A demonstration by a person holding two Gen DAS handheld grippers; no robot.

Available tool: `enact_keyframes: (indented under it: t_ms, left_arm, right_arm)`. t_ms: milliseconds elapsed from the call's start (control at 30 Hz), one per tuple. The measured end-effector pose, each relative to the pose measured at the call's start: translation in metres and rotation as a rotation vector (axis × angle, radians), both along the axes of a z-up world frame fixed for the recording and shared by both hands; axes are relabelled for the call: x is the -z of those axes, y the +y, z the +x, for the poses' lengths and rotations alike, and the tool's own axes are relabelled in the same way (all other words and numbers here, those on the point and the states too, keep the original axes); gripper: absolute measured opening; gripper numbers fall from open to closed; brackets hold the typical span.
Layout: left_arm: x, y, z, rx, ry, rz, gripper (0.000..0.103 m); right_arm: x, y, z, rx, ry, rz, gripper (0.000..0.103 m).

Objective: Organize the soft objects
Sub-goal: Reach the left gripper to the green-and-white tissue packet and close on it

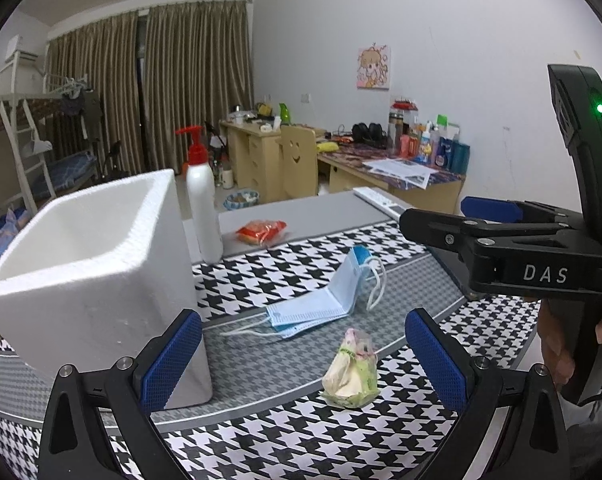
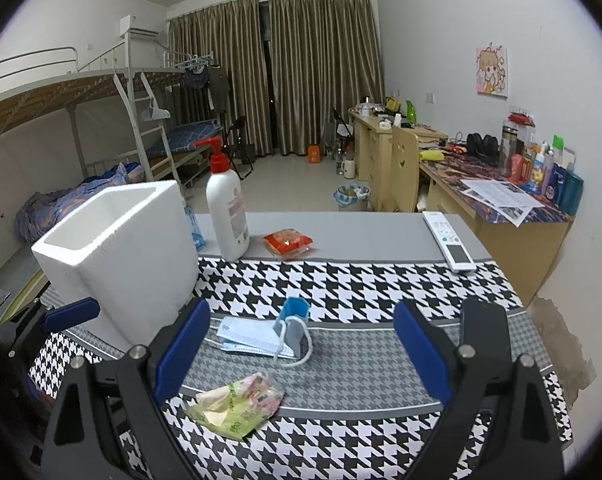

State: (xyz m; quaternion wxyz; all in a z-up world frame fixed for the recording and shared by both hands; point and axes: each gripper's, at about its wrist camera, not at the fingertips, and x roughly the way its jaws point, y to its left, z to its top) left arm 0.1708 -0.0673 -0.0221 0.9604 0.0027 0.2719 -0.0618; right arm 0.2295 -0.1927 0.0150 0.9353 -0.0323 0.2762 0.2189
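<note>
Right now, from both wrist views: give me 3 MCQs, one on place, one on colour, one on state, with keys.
1. Where is the red snack packet?
A. beside the pump bottle
B. inside the foam box
C. on the face masks

2. What colour is the pump bottle's pump head?
A. blue
B. red
C. green

3. How do the left gripper's fingers stand?
A. shut on a mask
B. shut on nothing
C. open, holding nothing

Key:
1 A: the red snack packet lies on the grey strip just right of the pump bottle.
2 B: the pump head is red over a white body.
3 C: the left gripper has its blue fingers wide apart, with nothing between them.
</note>
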Motion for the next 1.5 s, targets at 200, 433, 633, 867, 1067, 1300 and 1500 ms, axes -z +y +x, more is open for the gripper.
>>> enact_keyframes:
  t_ms: [200,433,633,867,1067,1300,1500]
  left_arm:
    - [0.016,-0.007,0.012,0.008,0.043,0.006,0.102]
    - [0.032,-0.013,0.022,0.023,0.086,0.022,0.102]
    - [0.046,-0.016,0.031,0.038,0.133,0.017,0.102]
    - [0.057,-0.022,0.039,0.063,0.177,0.021,0.102]
    - [0.069,-0.026,0.047,0.078,0.221,0.017,0.096]
    - [0.077,-0.029,0.054,0.079,0.247,0.03,0.088]
    - [0.084,-0.033,0.058,0.098,0.272,0.042,0.077]
  right_arm:
    - [0.008,-0.004,0.005,0.003,0.023,-0.005,0.095]
    - [0.018,-0.006,0.01,0.011,0.053,-0.013,0.095]
    - [0.024,-0.008,0.013,0.016,0.071,-0.02,0.095]
    - [0.032,-0.006,0.02,0.015,0.103,-0.026,0.095]
    - [0.039,-0.006,0.024,0.014,0.122,-0.036,0.095]
    - [0.047,-0.004,0.028,0.012,0.143,-0.049,0.095]
    - [0.053,-0.002,0.035,0.006,0.165,-0.049,0.095]
